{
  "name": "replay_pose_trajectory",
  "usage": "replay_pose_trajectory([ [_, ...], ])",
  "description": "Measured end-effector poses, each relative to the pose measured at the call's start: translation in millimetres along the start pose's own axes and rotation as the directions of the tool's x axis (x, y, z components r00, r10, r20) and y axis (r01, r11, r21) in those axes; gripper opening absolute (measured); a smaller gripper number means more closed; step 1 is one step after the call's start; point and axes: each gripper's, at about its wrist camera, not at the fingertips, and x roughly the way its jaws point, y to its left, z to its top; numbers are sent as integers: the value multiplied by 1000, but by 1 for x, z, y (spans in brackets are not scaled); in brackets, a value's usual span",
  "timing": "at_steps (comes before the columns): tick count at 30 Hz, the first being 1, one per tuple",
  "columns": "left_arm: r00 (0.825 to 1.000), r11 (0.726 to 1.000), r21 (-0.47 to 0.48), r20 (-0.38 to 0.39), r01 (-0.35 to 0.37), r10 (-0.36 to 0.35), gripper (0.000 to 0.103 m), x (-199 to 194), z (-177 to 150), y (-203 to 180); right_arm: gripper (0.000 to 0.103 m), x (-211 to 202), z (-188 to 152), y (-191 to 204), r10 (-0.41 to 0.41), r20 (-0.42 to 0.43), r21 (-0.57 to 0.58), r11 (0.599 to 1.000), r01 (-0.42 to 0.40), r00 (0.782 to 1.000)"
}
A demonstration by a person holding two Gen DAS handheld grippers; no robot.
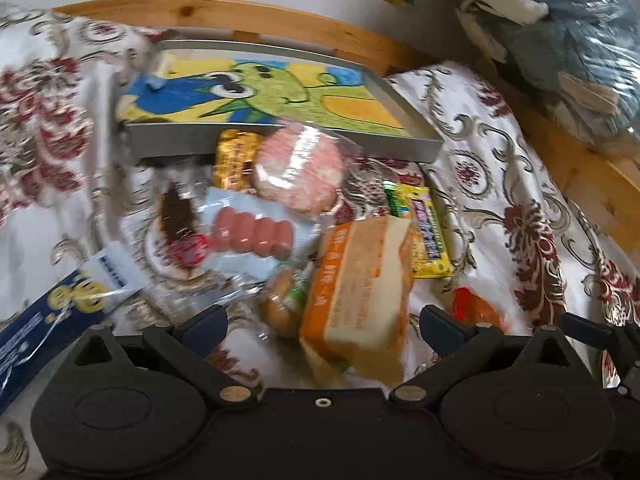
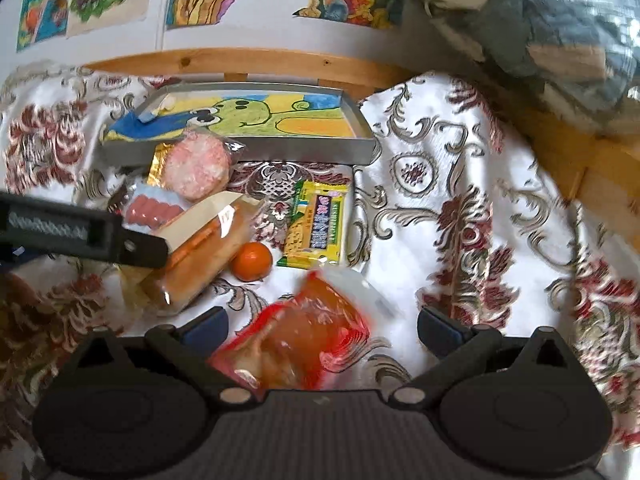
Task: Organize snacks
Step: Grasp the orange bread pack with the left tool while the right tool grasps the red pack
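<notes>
Lying between wide-spread left fingers [image 1: 322,324], orange bread pack [image 1: 360,292] — right fingers [image 2: 322,326] spread, red packet [image 2: 296,344] between, ungripped

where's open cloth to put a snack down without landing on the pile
The cloth right of the yellow packet and tray is bare. The tray's bed is nearly free; only the pink cake overlaps its front wall. Crowded: from the cake to the red bag.

Cloth [image 2: 460,152] white w/ red-gold floral; tray [image 2: 240,152] grey, green-yellow-blue cartoon; orange tangerine [image 2: 253,261]; yellow wafer pkt [image 2: 318,222].
</notes>
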Motion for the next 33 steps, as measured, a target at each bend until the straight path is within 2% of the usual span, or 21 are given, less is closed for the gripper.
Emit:
replay_pose_trajectory([
  [2, 1000, 1000, 7, -6, 20, -20, 96, 6, 2, -2, 97, 6, -2, -4, 49, -37, 44, 998, -47, 998],
  [5, 999, 999, -1, -15, 46, -46, 93, 11, 4, -3, 94, 16, -6, -10, 86, -89, 103, 992, -77, 992],
  [8, 996, 997, 0, -25, 84, -84, 90, 14, 4, -5, 93, 24, -10, -20, 142, -113, 195, 974, -118, 983],
  [10, 994, 995, 3, -41, 103, -103, 84, 18, 4, -6, 89, 28, -13, -28, 187, -97, 252, 955, -158, 978],
  [11, 992, 993, 3, -48, 114, -114, 83, 19, 3, -7, 83, 27, -14, -30, 202, -81, 267, 948, -174, 976],
  [14, 990, 991, 15, -43, 133, -132, 80, 20, 3, -9, 73, 25, -13, -35, 241, -33, 287, 932, -222, 970],
  [18, 989, 990, -4, -33, 144, -144, 71, 18, 5, -6, 61, 20, -9, -37, 284, 20, 301, 913, -277, 959],
  [22, 993, 993, -18, -35, 116, -117, 59, 23, 8, -3, 61, 20, -4, -40, 334, 61, 328, 883, -335, 941],
  [30, 990, 990, -44, -48, 133, -135, 61, 37, 9, -1, 59, 51, -4, -35, 417, -10, 360, 850, -386, 909],
  [31, 989, 989, -49, -49, 137, -139, 61, 39, 9, 0, 57, 53, -4, -35, 414, -12, 358, 852, -382, 910],
  [33, 988, 989, -51, -53, 142, -145, 62, 42, 9, 0, 46, 56, -4, -35, 407, -17, 360, 854, -374, 913],
])
